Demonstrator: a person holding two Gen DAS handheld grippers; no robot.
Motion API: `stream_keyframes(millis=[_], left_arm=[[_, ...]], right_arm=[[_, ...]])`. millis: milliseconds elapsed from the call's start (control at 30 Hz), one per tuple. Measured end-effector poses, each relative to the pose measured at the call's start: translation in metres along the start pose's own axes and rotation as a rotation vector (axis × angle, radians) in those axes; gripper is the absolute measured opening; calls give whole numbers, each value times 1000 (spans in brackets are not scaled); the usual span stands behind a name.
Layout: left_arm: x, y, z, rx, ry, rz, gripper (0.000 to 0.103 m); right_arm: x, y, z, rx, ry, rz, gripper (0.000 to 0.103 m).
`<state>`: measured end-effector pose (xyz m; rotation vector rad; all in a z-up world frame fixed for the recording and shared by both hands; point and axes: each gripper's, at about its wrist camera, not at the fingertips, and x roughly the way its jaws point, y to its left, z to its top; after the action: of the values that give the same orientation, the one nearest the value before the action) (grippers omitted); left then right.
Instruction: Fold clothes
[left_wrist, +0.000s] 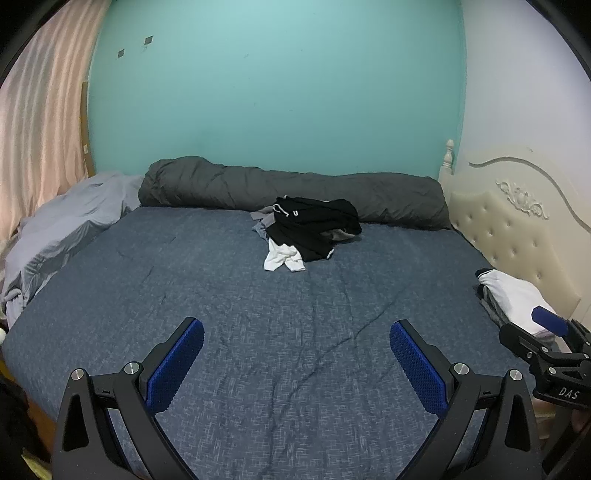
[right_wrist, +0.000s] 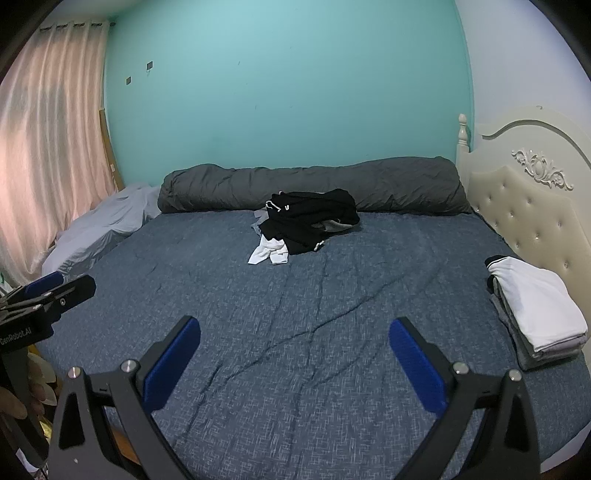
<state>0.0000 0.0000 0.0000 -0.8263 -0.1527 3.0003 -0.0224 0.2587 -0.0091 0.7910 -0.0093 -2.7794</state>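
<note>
Two grippers hover over the blue bedspread (left_wrist: 295, 332), both tilted downward. Your left gripper (left_wrist: 296, 334) has its blue-padded fingers (left_wrist: 177, 369) spread wide with nothing between them; your right gripper (right_wrist: 294, 332) is likewise spread and empty. The unfolded clothes pile (right_wrist: 306, 221), black over white and grey, lies at twelve o'clock, just in front of the rolled grey duvet (right_wrist: 310, 184). A folded stack (right_wrist: 535, 314), white on top, sits at three o'clock beside the cream headboard (right_wrist: 528, 206).
</note>
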Motion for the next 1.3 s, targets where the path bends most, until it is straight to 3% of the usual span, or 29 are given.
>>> stream_keyframes(millis=[1300], left_arm=[[4, -13, 2, 12, 10, -18, 103]], right_arm=[[-5, -15, 3, 15, -17, -10, 103]])
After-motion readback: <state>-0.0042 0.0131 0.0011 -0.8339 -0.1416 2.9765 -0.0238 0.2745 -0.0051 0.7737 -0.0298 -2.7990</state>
